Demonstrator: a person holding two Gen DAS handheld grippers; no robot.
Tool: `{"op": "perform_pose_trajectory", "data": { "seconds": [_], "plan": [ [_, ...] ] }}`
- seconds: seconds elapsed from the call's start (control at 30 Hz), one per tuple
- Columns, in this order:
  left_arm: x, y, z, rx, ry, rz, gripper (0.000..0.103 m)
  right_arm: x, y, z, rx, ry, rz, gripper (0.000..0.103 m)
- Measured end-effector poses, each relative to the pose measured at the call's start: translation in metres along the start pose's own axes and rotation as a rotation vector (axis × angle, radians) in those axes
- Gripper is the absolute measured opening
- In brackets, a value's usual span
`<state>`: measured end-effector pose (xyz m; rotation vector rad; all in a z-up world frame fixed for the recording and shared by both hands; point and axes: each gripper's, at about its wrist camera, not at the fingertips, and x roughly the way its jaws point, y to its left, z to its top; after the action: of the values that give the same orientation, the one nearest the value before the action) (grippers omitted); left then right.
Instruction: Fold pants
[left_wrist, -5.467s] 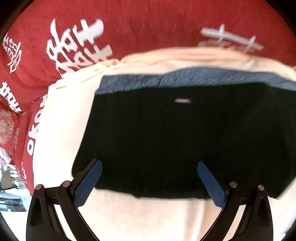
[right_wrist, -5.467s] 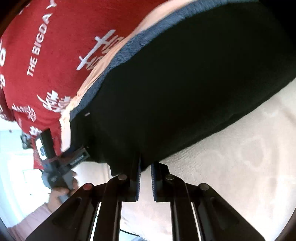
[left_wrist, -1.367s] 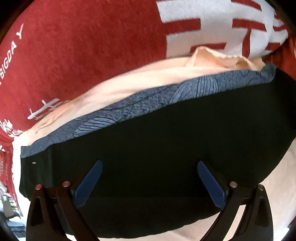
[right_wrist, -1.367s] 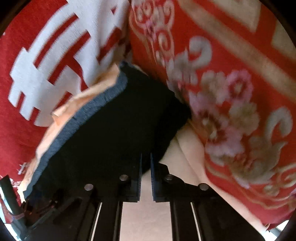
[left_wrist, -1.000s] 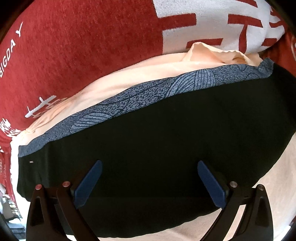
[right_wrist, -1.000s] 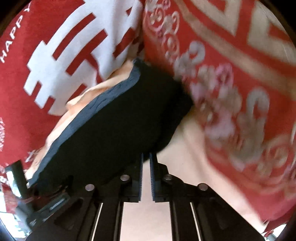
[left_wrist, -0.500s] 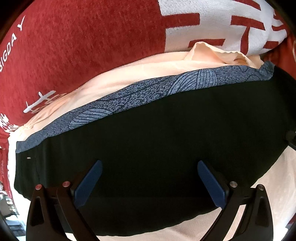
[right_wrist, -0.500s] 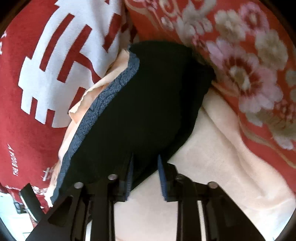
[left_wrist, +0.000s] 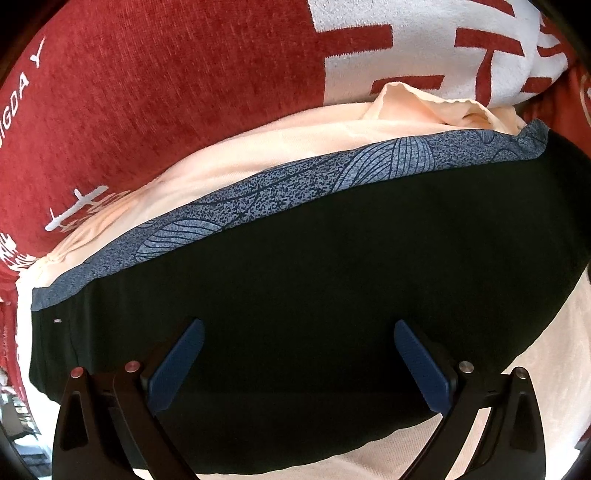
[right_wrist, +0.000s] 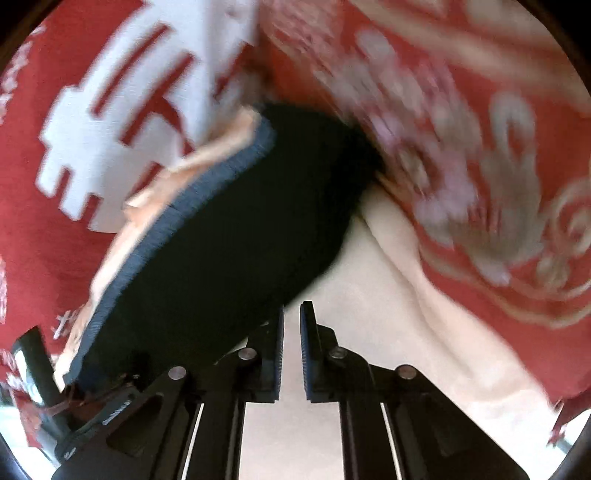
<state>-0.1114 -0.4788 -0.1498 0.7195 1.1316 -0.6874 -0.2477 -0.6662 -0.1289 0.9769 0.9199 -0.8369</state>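
Fold looks done; you're at the tidy-and-let-go step.

Your left gripper hangs released, fingers wide apart over the near half of the black pants. Your right gripper is clenched on nothing, pants edge just left of its tips. Beyond: the grey-blue waistband, peach sheet, red blanket. Next, I judge: check the edges align, then lift both clear.

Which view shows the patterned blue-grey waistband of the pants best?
The left wrist view: the waistband runs sharp across the frame, its leaf pattern legible. The right wrist view shows it only as a blurred, foreshortened edge strip.
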Motion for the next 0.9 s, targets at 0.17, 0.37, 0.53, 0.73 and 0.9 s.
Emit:
{"op": "perform_pose_trajectory", "data": {
  "seconds": [0.17, 0.37, 0.53, 0.73, 0.9],
  "plan": [
    [-0.001, 0.002, 0.003, 0.002, 0.016, -0.015, 0.103, 0.031, 0.016, 0.002, -0.046, 0.082, 0.012, 0.01],
    [-0.003, 0.005, 0.001, -0.004, 0.01, -0.025, 0.103, 0.018, -0.029, -0.019, 0.142, 0.078, -0.008, 0.01],
    [-0.002, 0.006, 0.001, -0.01, 0.015, -0.021, 0.103, 0.005, -0.046, -0.02, 0.19, 0.033, 0.12, 0.029],
    [0.0, 0.004, 0.002, -0.014, 0.024, -0.028, 0.103, 0.01, -0.052, -0.014, 0.249, -0.047, 0.165, 0.04],
    [-0.001, 0.004, 0.004, -0.009, 0.022, -0.027, 0.103, 0.016, -0.052, -0.004, 0.226, -0.1, 0.154, 0.04]
  ]
}}
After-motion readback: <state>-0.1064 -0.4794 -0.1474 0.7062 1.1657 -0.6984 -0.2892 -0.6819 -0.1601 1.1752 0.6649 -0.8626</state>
